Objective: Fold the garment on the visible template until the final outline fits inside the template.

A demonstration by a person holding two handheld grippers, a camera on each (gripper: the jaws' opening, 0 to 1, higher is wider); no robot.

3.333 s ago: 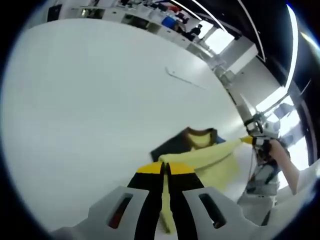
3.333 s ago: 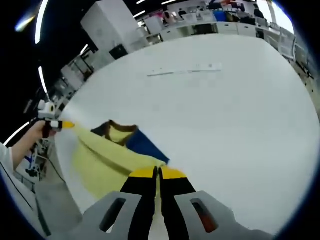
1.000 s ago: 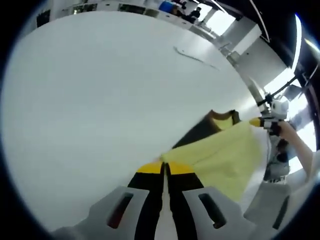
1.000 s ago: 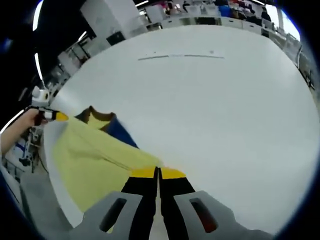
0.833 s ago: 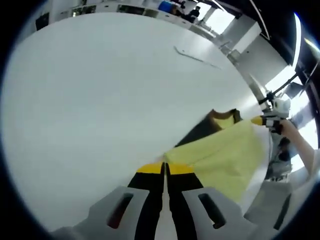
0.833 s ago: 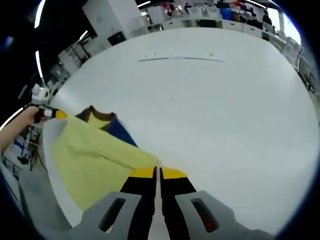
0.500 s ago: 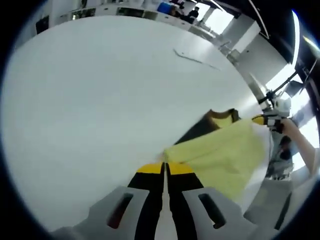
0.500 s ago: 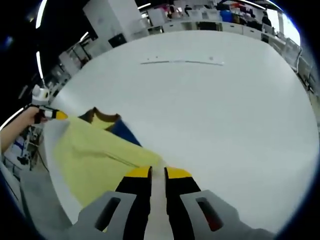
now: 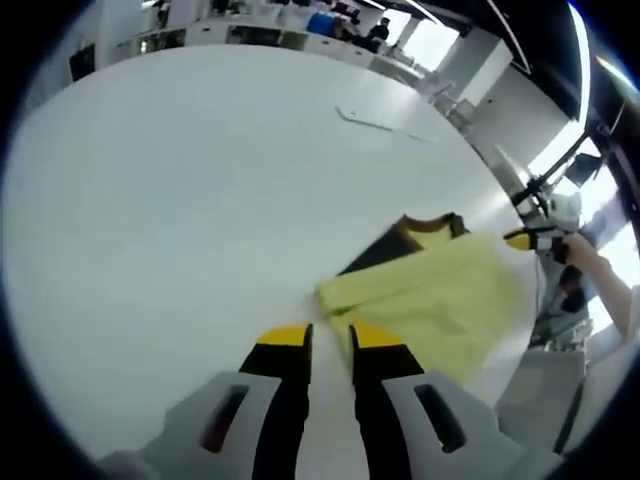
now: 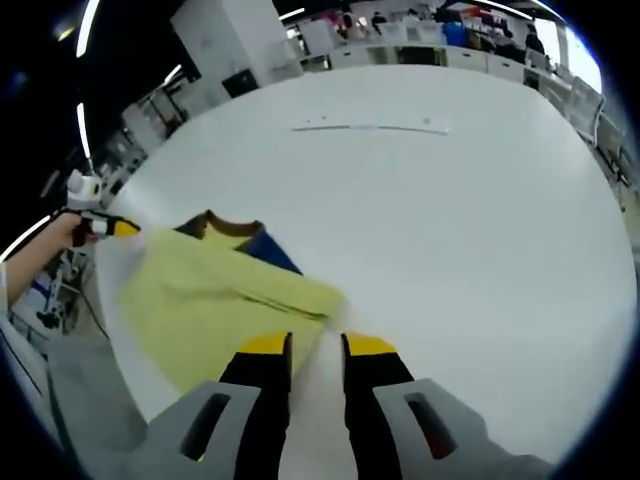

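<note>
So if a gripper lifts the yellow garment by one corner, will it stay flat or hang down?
The yellow garment would probably droop: its folded edge lies soft and rounded on the white table. It looks thin, so likely light. A push would probably bunch it.

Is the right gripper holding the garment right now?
No, the right gripper has its jaws apart, and the yellow garment lies on the table just ahead of them.

a wide white table [image 9: 180,200] spreads across the left gripper view and the right gripper view, its surface plain and pale. far across it lies a thin light strip [image 10: 370,127], flat on the top. beyond the far edge stand white cabinets [image 10: 225,45] and desks under bright ceiling lights.
</note>
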